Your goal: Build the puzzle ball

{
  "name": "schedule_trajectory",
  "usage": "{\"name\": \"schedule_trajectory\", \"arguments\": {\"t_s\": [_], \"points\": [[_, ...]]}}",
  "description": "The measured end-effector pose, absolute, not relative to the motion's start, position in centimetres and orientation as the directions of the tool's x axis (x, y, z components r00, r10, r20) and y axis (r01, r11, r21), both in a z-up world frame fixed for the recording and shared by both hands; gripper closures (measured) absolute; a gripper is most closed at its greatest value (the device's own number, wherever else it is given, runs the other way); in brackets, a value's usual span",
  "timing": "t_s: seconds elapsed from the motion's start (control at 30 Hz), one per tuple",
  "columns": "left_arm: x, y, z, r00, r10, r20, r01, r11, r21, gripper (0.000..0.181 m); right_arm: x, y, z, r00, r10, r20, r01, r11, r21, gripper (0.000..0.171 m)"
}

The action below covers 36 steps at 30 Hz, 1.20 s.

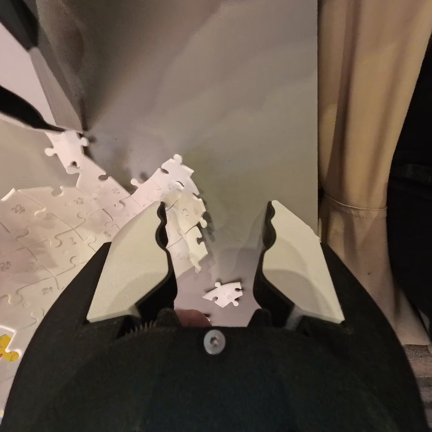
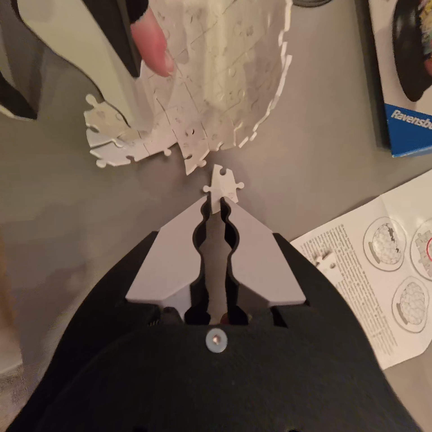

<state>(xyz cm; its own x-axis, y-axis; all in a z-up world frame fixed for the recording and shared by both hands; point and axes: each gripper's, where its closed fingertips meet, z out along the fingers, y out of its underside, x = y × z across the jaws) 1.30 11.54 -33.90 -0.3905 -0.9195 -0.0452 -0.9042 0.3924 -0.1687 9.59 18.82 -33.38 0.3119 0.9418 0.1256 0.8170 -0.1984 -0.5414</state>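
Right wrist view: nearest the camera, the right gripper [image 2: 214, 202] has its fingers [image 2: 236, 217] drawn almost together, pinching the lower end of one small white puzzle piece [image 2: 222, 187] at the very tips. The piece stands upright out of the fingers with its tabs and notch clear, probably so that its free edge can be offered to the shell. Just beyond the piece, not yet touching it, is the ragged lower rim of the puzzle ball [image 2: 210, 93], a curved white half-built shell seen from its blank inner side. Beyond the rim, on the shell's left, a bare fingertip [image 2: 154, 46] of the person presses on the shell, and a pale finger of the other gripper sits against it, likely steadying it. To the shell's right, a blue box [image 2: 411, 131] and, nearer, an instruction sheet [image 2: 364, 275] lie on the grey bench [image 2: 70, 210].

In the left wrist view, the left gripper [image 1: 216, 205] has its fingers [image 1: 140, 245] spread wide, with nothing between them. The left one lies against the shell [image 1: 58, 222], bracing it, not gripping it. The shell fills the left of this view, and a second loose piece [image 1: 223, 295] lies on the bench just right of its edge.
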Motion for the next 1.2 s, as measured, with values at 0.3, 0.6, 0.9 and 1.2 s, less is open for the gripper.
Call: {"name": "schedule_trajectory", "arguments": {"t_s": [0.3,0.6,0.9,1.2], "points": [[1.3,11.6,-33.9,-0.393,-0.919,-0.044,-0.904,0.394,-0.167,0.101,12.0,19.6,-32.5,0.278,0.95,0.14,0.89,-0.2,-0.41,0.157],[1.3,11.6,-33.9,-0.393,-0.919,-0.046,-0.904,0.395,-0.167,0.1,11.8,19.5,-33.3,0.593,0.804,0.052,0.73,-0.509,-0.455,0.157],[1.3,11.6,-33.9,-0.391,-0.919,-0.049,-0.904,0.393,-0.166,0.1,11.6,19.7,-33.5,0.62,0.782,0.06,0.708,-0.526,-0.471,0.167],[1.3,11.6,-33.9,-0.392,-0.919,-0.046,-0.904,0.395,-0.164,0.1,12.2,19.0,-33.0,0.482,0.873,0.079,0.789,-0.393,-0.472,0.168]]}}
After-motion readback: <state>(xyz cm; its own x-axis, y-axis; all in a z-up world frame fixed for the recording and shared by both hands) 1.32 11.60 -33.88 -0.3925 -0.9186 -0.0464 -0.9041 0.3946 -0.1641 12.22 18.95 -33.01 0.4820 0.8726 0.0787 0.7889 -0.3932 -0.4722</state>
